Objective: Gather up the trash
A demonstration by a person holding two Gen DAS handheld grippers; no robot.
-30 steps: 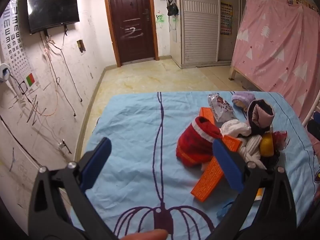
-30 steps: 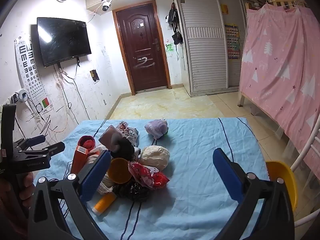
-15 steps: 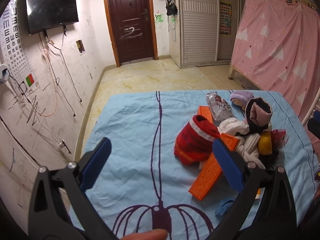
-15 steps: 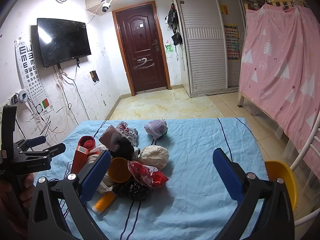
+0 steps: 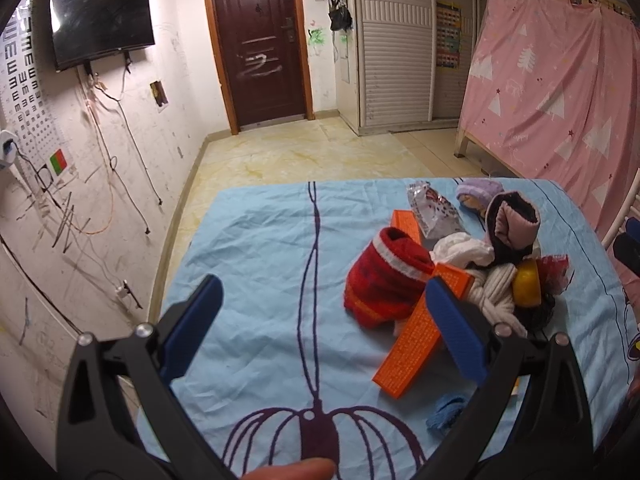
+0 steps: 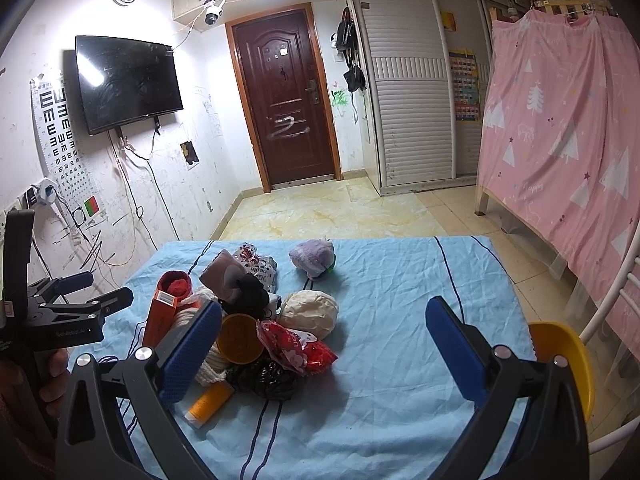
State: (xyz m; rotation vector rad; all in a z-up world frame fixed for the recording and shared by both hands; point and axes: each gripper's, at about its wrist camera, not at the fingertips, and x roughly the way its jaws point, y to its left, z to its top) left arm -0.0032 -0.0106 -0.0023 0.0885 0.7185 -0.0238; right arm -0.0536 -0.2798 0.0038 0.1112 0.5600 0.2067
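A: Left gripper point(image 5: 324, 320): state?
B: Blue fingers point(image 5: 194, 326) spread wide, holding nothing, above the worktop covered in light-blue cloth point(image 5: 260, 240).
A: Right gripper point(image 6: 324, 350)?
B: Also spread and empty, over the same cloth.
A: Trash location?
B: Heaped at mid-worktop: red crinkled snack wrapper point(image 6: 296, 346), silver printed foil packet point(image 5: 434, 212), long orange cardboard box point(image 5: 412, 344), black plastic bag point(image 6: 266, 376). Mixed in: rolled red knit sock point(image 5: 384, 280), round yellow lid point(image 6: 240, 340).
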